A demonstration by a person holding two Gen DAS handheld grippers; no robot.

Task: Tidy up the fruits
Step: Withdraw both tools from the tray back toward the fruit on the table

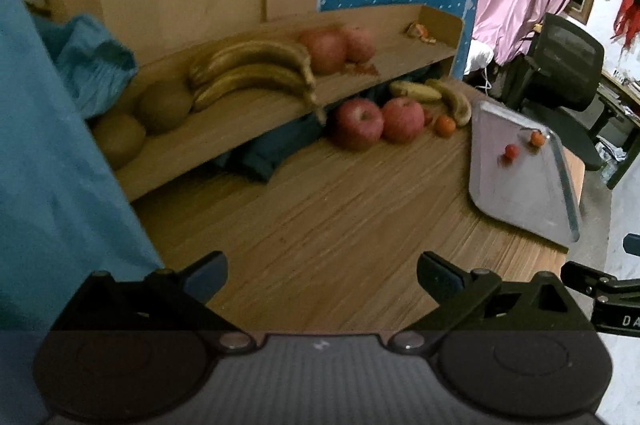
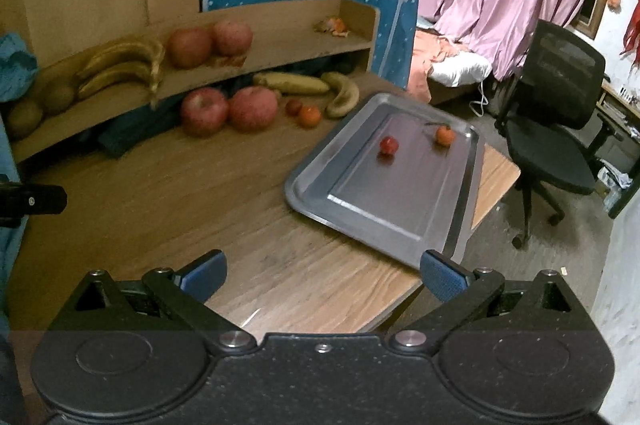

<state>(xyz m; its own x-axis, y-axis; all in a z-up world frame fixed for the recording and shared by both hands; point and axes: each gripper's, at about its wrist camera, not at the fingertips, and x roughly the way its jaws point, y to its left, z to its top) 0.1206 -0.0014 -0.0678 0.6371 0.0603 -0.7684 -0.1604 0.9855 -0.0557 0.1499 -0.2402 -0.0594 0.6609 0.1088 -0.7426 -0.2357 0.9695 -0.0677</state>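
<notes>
Fruits lie mostly behind the tray (image 2: 352, 193); two small ones, probably tomatoes (image 2: 389, 145), sit inside. Right gripper (image 2: 322, 275) and left gripper (image 1: 322, 275) hover wide open, empty. Approach one apple (image 2: 204, 116) squarely, closing gently.

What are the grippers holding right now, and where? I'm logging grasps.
Nothing. The left gripper and right gripper both hang open over the bare table.

Left gripper (image 1: 322, 275) held level, jaws spread wide, empty. Right gripper (image 2: 322, 273) alongside, likewise agape and empty.
</notes>
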